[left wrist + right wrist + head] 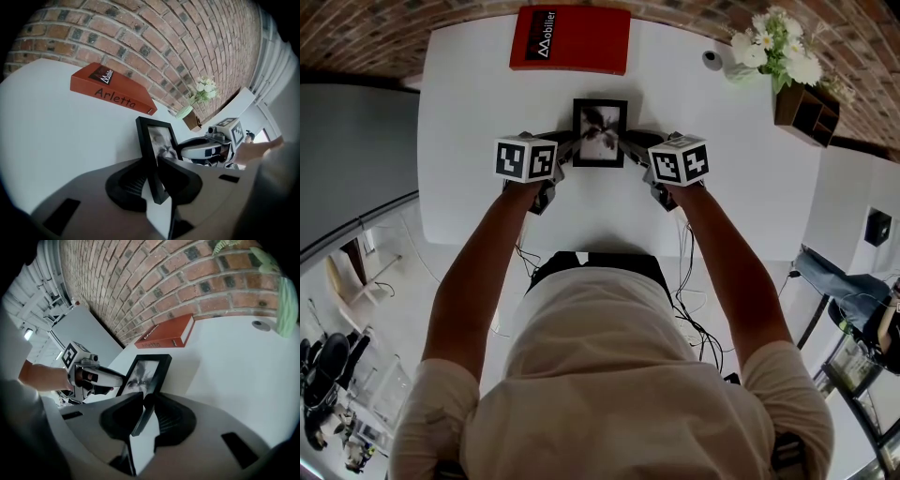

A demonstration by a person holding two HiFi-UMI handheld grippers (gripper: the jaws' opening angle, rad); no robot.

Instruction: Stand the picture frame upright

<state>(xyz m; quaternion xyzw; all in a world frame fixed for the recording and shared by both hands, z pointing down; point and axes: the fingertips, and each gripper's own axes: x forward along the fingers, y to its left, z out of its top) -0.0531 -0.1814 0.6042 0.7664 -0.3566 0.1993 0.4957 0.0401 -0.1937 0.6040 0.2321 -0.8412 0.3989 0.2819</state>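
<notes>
A black picture frame (600,131) with a grey photo sits at the middle of the white table (478,112). My left gripper (565,152) is shut on its left edge, and my right gripper (636,152) is shut on its right edge. In the left gripper view the frame (157,138) runs edge-on between the jaws of the left gripper (157,180), and both jaws touch it. In the right gripper view the frame (146,373) is pinched the same way by the right gripper (144,411). The frame looks tilted up off the table and casts a shadow behind it.
A red book (570,37) lies flat at the table's far edge by the brick wall. A vase of white flowers (776,47), a small wooden box (806,111) and a small round object (711,58) stand at the far right. Cables hang below the near edge.
</notes>
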